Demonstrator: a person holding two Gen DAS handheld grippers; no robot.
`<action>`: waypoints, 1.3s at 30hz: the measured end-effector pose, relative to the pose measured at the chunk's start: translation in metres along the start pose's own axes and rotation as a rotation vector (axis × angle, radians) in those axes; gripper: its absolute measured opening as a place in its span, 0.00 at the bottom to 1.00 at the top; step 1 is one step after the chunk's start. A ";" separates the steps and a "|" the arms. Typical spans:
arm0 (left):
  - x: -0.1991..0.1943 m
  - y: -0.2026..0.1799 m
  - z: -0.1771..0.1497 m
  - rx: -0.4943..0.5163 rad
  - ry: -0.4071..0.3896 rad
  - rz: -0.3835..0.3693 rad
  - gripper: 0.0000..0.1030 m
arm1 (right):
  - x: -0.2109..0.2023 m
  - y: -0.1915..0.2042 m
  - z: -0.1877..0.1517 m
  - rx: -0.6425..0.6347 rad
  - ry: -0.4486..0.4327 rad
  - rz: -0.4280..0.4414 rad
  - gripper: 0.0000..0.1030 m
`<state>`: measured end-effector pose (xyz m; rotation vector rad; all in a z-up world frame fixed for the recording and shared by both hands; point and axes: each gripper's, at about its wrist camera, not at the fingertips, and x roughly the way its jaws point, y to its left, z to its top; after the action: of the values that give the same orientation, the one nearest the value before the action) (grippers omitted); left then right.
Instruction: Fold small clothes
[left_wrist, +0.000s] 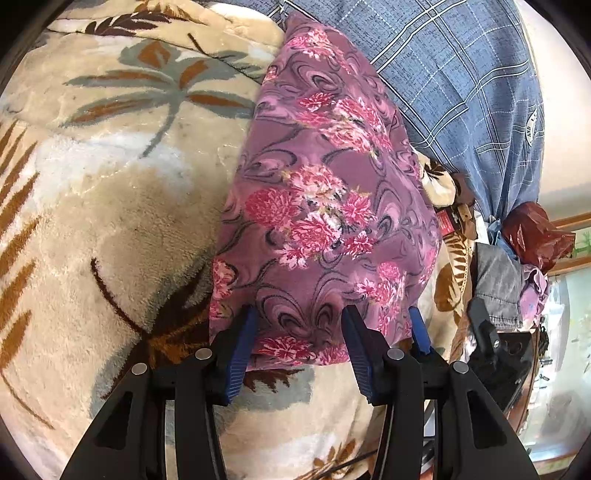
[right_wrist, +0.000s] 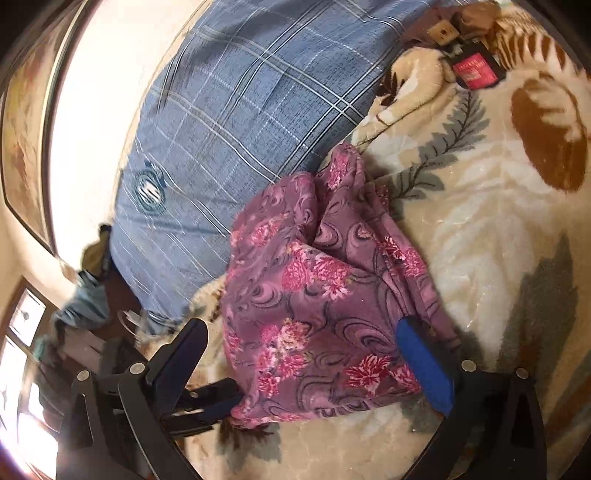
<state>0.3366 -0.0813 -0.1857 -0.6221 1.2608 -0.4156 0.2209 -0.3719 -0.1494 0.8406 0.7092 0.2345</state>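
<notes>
While the purple floral garment (left_wrist: 325, 206) lies folded on the plush leaf-patterned blanket (left_wrist: 122, 192), its far end against a blue plaid pillow (left_wrist: 454, 74), we judge the fold close to finished and the step in hand to be letting go cleanly. Our left gripper (left_wrist: 299, 336) stands half spread at the garment's near hem, a blue pad (left_wrist: 242, 343) on either side of the edge; whether the pads pinch the cloth we cannot tell. Our right gripper (right_wrist: 306, 365) has its jaws spread wide, the garment's corner lying between the fingers (right_wrist: 424, 365) with neither pad pressing it. To do this well, we think, the right should draw straight back without snagging the hem, and the left should hold the edge flat until the layers settle, then smooth any ridge near the middle, where the right wrist view shows a crease. Both grippers slant downward toward the bed, side by side at the near edge, the left steeper than the right.
</notes>
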 end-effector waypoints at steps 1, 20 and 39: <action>0.000 0.000 0.000 0.002 0.000 -0.001 0.46 | -0.001 -0.004 0.002 0.022 0.007 0.023 1.00; -0.037 -0.007 0.012 -0.029 -0.052 -0.076 0.46 | -0.046 0.044 0.003 -0.284 -0.178 -0.162 1.00; 0.041 -0.069 0.107 0.179 -0.043 0.156 0.51 | 0.080 0.018 0.059 -0.442 0.213 -0.303 0.82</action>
<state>0.4538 -0.1373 -0.1531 -0.3765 1.2066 -0.3781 0.3211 -0.3587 -0.1476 0.2830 0.9305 0.1983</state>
